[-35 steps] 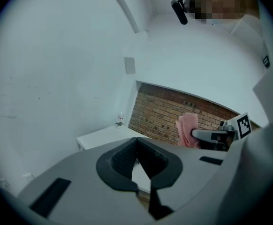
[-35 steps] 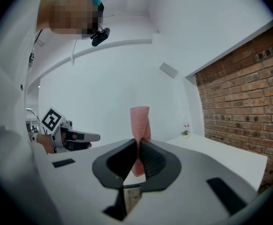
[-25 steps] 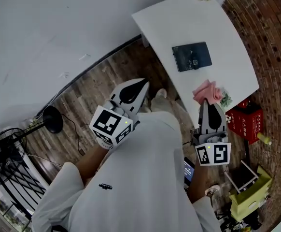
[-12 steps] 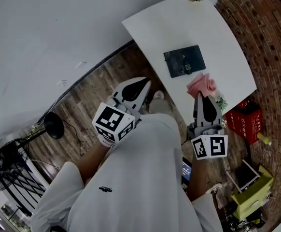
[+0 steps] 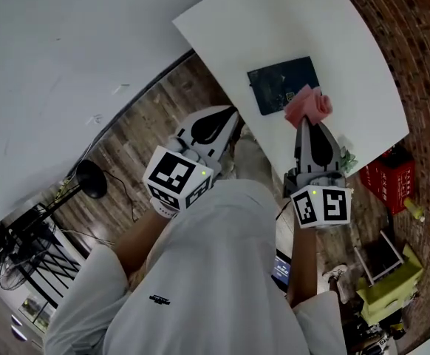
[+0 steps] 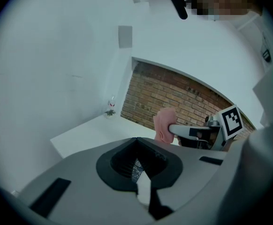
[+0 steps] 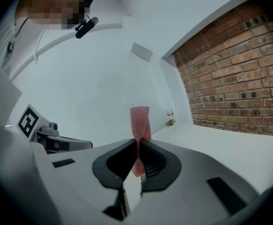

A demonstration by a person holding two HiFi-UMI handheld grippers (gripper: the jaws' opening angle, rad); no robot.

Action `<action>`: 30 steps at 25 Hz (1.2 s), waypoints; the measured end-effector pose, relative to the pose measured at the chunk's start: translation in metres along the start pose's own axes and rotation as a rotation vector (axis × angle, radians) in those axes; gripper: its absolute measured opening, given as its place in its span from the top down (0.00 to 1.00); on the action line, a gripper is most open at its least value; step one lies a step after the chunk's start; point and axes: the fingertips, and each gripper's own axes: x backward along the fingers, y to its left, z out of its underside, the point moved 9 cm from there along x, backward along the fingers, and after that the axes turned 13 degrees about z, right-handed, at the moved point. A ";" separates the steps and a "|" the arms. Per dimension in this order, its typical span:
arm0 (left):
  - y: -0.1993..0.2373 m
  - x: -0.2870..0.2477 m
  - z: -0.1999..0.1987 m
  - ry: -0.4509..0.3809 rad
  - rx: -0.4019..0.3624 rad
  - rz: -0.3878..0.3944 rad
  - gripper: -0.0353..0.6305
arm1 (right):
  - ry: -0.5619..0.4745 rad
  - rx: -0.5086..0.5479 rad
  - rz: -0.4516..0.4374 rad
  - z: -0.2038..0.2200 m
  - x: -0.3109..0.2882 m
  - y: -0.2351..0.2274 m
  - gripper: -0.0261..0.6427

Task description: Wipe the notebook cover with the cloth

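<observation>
**While your right hand-held gripper (image 5: 306,124) pinches the cloth (image 5: 309,105), the notebook (image 5: 277,87) lies just beyond it**

Because the right gripper view looks straight along the jaws, you can read the grip there: both jaws are closed on the pink cloth, a narrow fold caught between them. The rest of the cloth stands out past the tips in a twisted strip. From the head view, that bunched cloth sits over the near right corner of the dark notebook. You cannot tell from any view whether it touches the cover.

The notebook lies flat on the white bench (image 5: 230,28), close to the near edge, with bare benchtop on its far side and to its right.

Your left hand-held gripper (image 5: 232,114) has its jaws together with nothing between them. It is held over the wooden floor (image 5: 148,124), just beside the near edge of the bench, to the left of the notebook and apart from it.

A brick wall (image 5: 414,43) runs along the right side of the bench. A red crate (image 5: 386,183) stands on the floor at its foot, near your right hand-held gripper
</observation>
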 end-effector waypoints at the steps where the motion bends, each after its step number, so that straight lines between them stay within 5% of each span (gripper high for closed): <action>1: 0.004 -0.008 0.001 0.011 0.004 0.001 0.92 | 0.008 -0.006 0.002 0.003 -0.009 -0.005 0.92; 30: 0.102 -0.176 0.082 0.341 0.061 0.021 0.92 | 0.308 -0.288 0.097 0.091 -0.177 -0.097 0.92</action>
